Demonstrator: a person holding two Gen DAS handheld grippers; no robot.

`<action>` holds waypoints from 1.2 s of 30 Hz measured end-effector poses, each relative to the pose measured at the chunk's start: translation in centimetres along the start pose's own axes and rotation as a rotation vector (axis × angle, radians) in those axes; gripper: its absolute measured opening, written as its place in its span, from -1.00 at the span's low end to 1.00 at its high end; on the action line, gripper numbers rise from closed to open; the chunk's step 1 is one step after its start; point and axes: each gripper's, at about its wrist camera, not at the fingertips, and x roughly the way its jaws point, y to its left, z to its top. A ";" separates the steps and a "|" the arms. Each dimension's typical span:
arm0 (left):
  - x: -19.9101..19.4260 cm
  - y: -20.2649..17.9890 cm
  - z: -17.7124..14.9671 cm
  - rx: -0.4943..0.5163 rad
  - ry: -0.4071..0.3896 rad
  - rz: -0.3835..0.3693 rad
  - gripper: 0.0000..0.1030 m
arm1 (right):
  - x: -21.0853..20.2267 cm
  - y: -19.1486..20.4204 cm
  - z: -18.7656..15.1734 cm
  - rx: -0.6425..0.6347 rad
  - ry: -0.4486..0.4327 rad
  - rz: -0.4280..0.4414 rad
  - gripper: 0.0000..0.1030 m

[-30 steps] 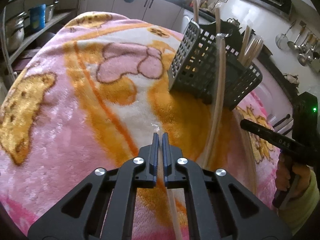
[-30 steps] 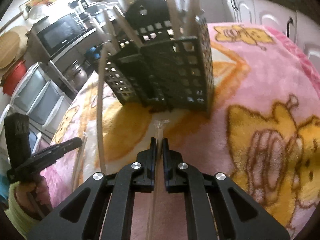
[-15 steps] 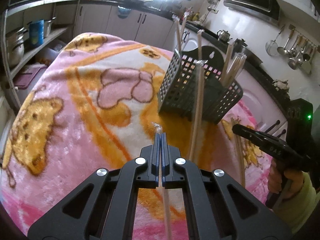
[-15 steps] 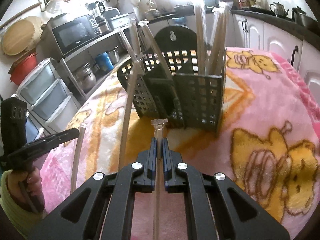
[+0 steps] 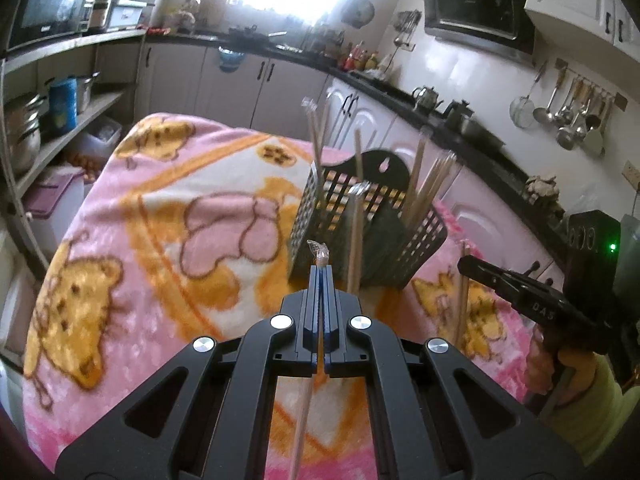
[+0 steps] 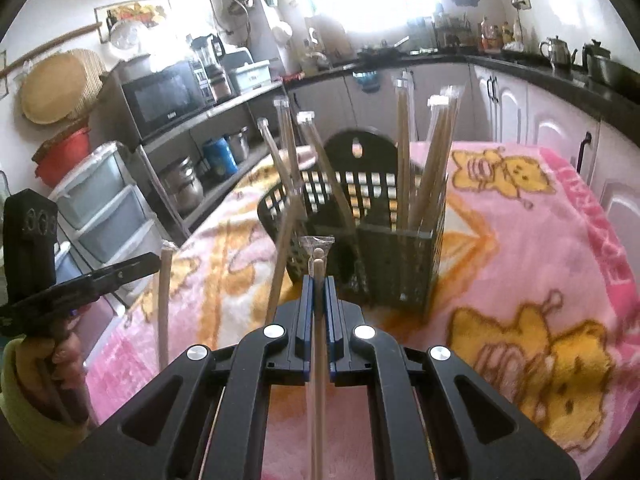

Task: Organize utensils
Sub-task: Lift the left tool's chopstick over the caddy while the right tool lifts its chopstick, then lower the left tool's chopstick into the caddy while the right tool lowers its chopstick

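Two wrapped chopsticks [image 6: 318, 320] between clamped jaws

A dark plastic lattice utensil caddy [image 6: 404, 256] stood on the pink cartoon-bear blanket [image 6: 540, 248] covering the worktop, with wrapped wooden chopsticks [image 6: 434, 168] upright in it. Cabinets [image 5: 240, 84] lay behind, shelves [image 6: 192, 148] to its left.

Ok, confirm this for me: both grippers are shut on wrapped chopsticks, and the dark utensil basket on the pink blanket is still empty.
Not quite. The utensil basket is not empty: the right wrist view shows several wrapped chopsticks already standing in its compartments. The rest holds: left gripper and right gripper are each shut on a wrapped chopstick, and the basket stands on the pink blanket.
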 end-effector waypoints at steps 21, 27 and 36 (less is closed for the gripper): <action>-0.9 -5.1 8.7 0.105 -0.149 -0.058 -1.00 | -4.7 -1.2 6.5 -0.035 -0.214 -0.028 -0.89; 0.2 -6.3 10.5 0.125 -0.160 -0.074 -1.00 | -5.1 -1.6 7.5 -0.039 -0.237 -0.039 -0.89; 2.3 -8.6 12.9 0.144 -0.198 -0.094 -1.00 | -5.2 -2.5 9.4 -0.038 -0.266 -0.060 -0.89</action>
